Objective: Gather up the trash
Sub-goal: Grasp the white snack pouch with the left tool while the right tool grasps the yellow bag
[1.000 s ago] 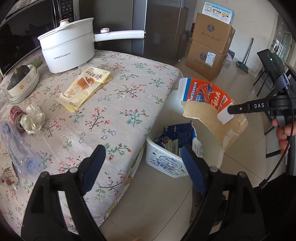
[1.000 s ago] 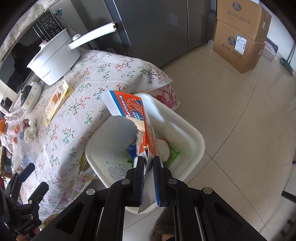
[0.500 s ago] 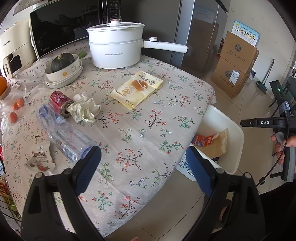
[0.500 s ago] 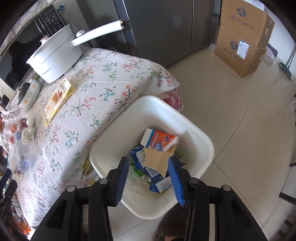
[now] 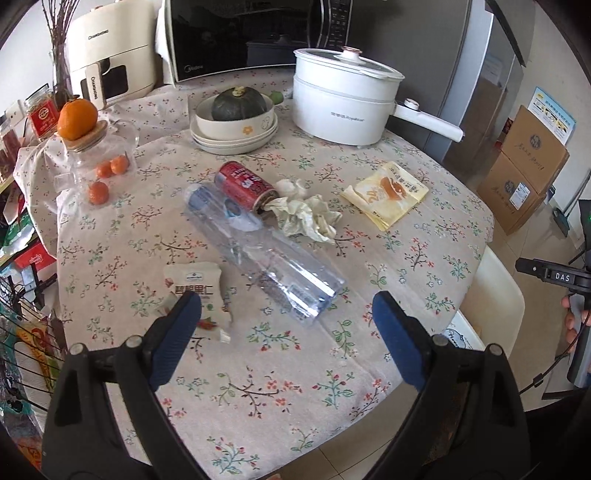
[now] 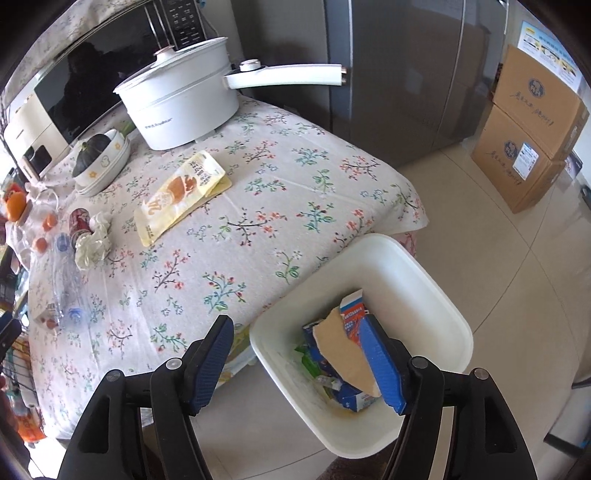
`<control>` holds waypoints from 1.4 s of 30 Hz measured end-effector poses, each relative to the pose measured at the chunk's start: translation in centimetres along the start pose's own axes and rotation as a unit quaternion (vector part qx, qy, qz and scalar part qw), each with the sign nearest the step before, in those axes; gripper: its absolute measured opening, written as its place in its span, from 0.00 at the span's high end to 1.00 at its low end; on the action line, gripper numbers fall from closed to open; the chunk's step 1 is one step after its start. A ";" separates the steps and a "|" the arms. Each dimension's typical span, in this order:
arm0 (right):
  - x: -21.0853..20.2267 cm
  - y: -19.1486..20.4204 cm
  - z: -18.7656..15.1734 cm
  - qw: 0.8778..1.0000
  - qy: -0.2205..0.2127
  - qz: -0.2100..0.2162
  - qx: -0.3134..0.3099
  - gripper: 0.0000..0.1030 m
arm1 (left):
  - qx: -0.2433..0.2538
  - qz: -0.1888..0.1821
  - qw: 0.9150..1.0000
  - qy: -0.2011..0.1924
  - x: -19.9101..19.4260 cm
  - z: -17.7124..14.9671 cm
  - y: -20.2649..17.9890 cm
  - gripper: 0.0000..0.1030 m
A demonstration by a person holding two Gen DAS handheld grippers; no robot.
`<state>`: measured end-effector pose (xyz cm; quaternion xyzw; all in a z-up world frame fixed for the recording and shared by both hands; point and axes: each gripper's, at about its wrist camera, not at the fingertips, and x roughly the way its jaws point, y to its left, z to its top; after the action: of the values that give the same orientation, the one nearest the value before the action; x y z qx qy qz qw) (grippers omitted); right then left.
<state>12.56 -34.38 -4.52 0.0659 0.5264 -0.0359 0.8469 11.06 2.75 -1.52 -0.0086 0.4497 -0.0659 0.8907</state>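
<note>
My left gripper (image 5: 286, 332) hangs open over the near part of the flowered table (image 5: 258, 391). Ahead of it lie a clear plastic bottle (image 5: 266, 254), a small white snack packet (image 5: 195, 284), a red can (image 5: 245, 186), crumpled paper (image 5: 306, 218) and a yellow wrapper (image 5: 386, 194). My right gripper (image 6: 299, 363) is over the white bin (image 6: 424, 280) beside the table, its jaws opening and nothing between them. The torn red, white and blue carton (image 6: 351, 339) lies inside the bin on other trash. The yellow wrapper (image 6: 181, 195) shows in the right wrist view too.
A white pot (image 5: 343, 98) with a long handle, a bowl holding a dark squash (image 5: 236, 118), a glass jar with oranges (image 5: 94, 155), a microwave (image 5: 240, 33) and a fridge (image 6: 406, 74) stand at the back. Cardboard boxes (image 6: 532, 122) sit on the floor.
The right gripper opened and let the carton fall into the bin, then shifted toward the table. The left gripper swung from the bin side to over the table's trash.
</note>
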 end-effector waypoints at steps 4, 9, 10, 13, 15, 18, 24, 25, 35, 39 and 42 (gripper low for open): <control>0.7 2.8 1.7 1.000 -0.008 0.009 -0.025 0.25 | -0.039 0.023 0.999 0.008 0.3 0.2 4.5 0.09; 2.2 5.7 4.0 0.999 -0.010 0.018 -0.042 0.24 | -0.118 -0.004 0.993 0.010 2.7 -1.3 8.5 0.12; 2.5 6.1 4.4 0.999 -0.009 0.020 -0.042 0.24 | -0.131 -0.011 0.991 0.023 3.6 -1.3 9.1 0.19; 3.7 7.0 5.3 0.999 -0.004 0.021 -0.044 0.23 | -0.160 -0.022 0.986 0.033 5.2 -1.2 10.1 0.26; 4.5 7.4 5.8 0.999 -0.001 0.017 -0.047 0.23 | -0.173 -0.033 0.984 0.042 6.0 -1.1 10.2 0.31; 5.6 7.6 6.4 0.999 0.002 0.019 -0.048 0.23 | -0.181 -0.026 0.981 0.065 7.3 -1.2 10.1 0.39; 8.5 6.0 7.6 1.000 0.008 0.023 -0.017 0.23 | -0.202 -0.025 0.972 0.114 9.6 -2.3 10.7 0.77; 9.0 5.5 7.8 1.000 0.008 0.026 -0.005 0.23 | -0.205 -0.032 0.971 0.118 9.8 -2.4 10.7 0.89; 12.0 4.5 11.0 0.997 -0.021 0.066 0.025 0.23 | -0.207 -0.031 0.977 0.025 5.6 -0.6 11.8 0.97; 13.9 6.3 12.0 0.997 -0.026 0.077 -0.002 0.26 | -0.207 -0.023 0.978 -0.003 4.3 -0.2 12.1 0.97; 15.3 7.3 12.7 0.997 -0.025 0.076 -0.010 0.41 | -0.199 -0.022 0.980 -0.015 3.7 0.2 11.9 0.97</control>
<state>31.52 -28.92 -12.13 0.0970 0.4988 0.0323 0.8607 14.68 14.04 -5.30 -0.1967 0.4400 0.0053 0.8761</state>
